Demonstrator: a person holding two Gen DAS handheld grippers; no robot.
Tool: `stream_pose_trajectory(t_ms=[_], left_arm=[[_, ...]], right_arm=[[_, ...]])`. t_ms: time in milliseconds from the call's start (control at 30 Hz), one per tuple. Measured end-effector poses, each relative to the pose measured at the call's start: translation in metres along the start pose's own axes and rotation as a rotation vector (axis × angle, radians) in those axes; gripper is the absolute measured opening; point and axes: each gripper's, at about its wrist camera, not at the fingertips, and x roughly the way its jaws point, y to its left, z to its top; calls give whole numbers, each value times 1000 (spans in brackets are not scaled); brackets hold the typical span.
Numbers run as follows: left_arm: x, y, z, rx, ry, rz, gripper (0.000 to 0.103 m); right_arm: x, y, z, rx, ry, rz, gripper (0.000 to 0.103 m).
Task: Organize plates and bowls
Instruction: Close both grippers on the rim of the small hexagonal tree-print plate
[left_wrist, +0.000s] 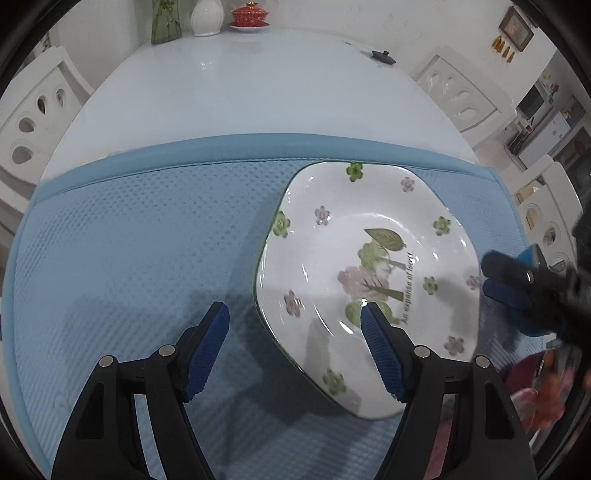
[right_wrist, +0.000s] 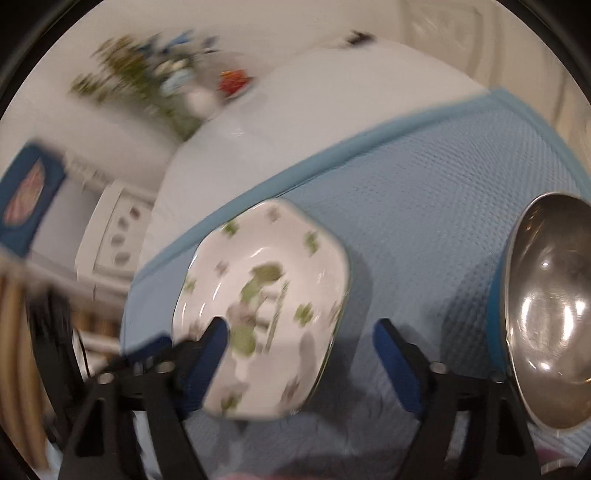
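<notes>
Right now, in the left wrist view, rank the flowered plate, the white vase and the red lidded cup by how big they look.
1. flowered plate, by far the largest, though nearest the camera
2. white vase
3. red lidded cup; it looks about as big as the vase, so that order is unsure

left gripper (left_wrist: 295, 314) tilted steeply downward, jaws spread wide with nothing pinched, right gripper (right_wrist: 301, 330) angled down too, jaws apart and gripping nothing, pretty blurry in its own view
</notes>
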Motion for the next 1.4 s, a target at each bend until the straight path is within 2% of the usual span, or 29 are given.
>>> stream_pose_trajectory(t_ms=[67,200,333,433,533,667,800,1033,1300,1400], left_arm=[[6,3,0,-10,13,2,72],[20,5,-5,-7,39,41,72],[24,-2,-7,43,33,47,72],[26,-2,-4,25,29,24,72],[33,-7,2,24,29,31,71],[34,-14,2,47,12,25,71],[36,-20,2,58,-1,15,70],[40,-30,4,69,-9,5,67],[29,-26,-3,61,-9,-20,64],[22,-31,-6,93,-24,-5,64]], right_arm=[[12,-13,15,69,67,-6,77],[34,-13,22,38,175,-23,77],[39,-6,24,-27,210,-32,77],[46,-1,26,-79,241,-64,77],[51,5,28,-122,251,-68,77],[54,7,25,-128,258,-16,64],[58,12,24,-148,257,-39,53],[65,18,25,-191,258,-62,45],[66,15,27,-200,244,-97,29],[63,13,28,-212,230,-126,24]])
